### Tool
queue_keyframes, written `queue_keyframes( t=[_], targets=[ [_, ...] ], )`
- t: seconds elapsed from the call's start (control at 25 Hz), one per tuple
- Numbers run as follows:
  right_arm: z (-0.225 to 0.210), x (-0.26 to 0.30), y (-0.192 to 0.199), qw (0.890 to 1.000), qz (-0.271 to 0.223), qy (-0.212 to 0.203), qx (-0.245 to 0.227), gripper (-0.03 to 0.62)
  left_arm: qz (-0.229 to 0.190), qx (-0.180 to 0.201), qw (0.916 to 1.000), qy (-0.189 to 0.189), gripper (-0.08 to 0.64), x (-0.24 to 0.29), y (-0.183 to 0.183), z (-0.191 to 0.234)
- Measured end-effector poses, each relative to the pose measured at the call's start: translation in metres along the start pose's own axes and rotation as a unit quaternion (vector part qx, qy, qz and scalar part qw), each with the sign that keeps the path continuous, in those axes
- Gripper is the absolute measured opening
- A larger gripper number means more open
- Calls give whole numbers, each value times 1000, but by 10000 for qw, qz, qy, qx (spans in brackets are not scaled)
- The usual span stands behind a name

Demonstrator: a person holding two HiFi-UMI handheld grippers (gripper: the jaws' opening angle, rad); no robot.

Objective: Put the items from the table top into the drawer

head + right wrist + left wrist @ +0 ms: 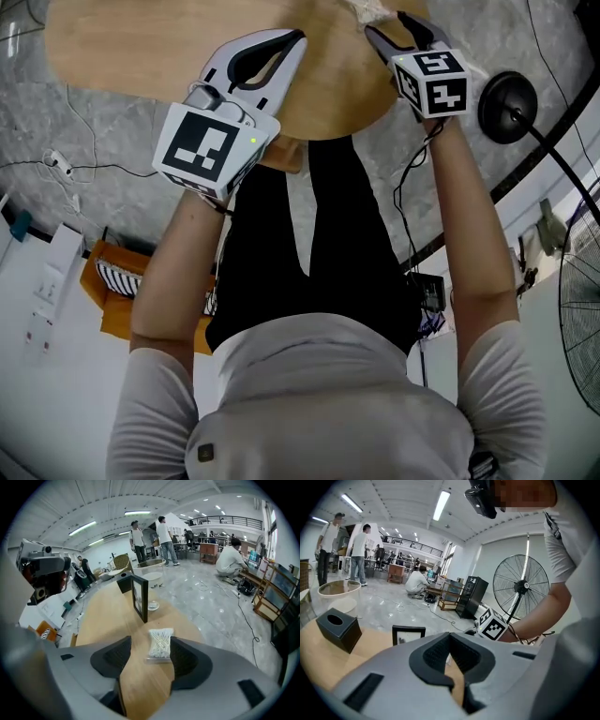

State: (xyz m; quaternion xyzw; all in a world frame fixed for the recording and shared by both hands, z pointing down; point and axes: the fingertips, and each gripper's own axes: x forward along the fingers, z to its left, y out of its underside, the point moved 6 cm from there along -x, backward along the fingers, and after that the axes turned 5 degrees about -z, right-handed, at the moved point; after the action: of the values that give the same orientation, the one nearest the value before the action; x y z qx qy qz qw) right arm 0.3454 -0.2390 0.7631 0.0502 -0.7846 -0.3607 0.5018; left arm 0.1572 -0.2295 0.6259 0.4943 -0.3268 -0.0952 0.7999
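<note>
A clear bag of cotton swabs [160, 644] lies flat on the wooden table [101, 620]. My right gripper [149, 649] is open, and the bag sits just ahead of its fingertips, closer to the right finger, with no pad touching it. In the head view the bag [367, 9] shows at the top edge, beside the right gripper [389, 26]. A black picture frame [140, 597] stands upright farther along the table, with a black tissue box [124, 581] behind it. My left gripper [298, 37] hovers over the table's near edge, shut with nothing in it, and faces the frame [408, 633] and the box [338, 629].
A small glass dish [153, 605] sits beside the frame. A pedestal fan [520, 585] stands to the right, and a black round base [506, 105] with cables lies on the marble floor. An orange crate [117, 281] is at the lower left. People stand and crouch in the background.
</note>
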Motion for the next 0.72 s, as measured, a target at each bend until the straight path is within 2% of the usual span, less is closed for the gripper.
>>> queue_keyframes(
  t=[0.4, 0.72],
  targets=[
    [-14, 63, 31, 9997, 200, 161, -37, 268, 264, -405, 9988, 110, 9, 29, 63, 0],
    [-23, 76, 39, 9981, 274, 380, -392, 261, 385, -513, 9978, 188, 9, 32, 82, -8]
  ],
)
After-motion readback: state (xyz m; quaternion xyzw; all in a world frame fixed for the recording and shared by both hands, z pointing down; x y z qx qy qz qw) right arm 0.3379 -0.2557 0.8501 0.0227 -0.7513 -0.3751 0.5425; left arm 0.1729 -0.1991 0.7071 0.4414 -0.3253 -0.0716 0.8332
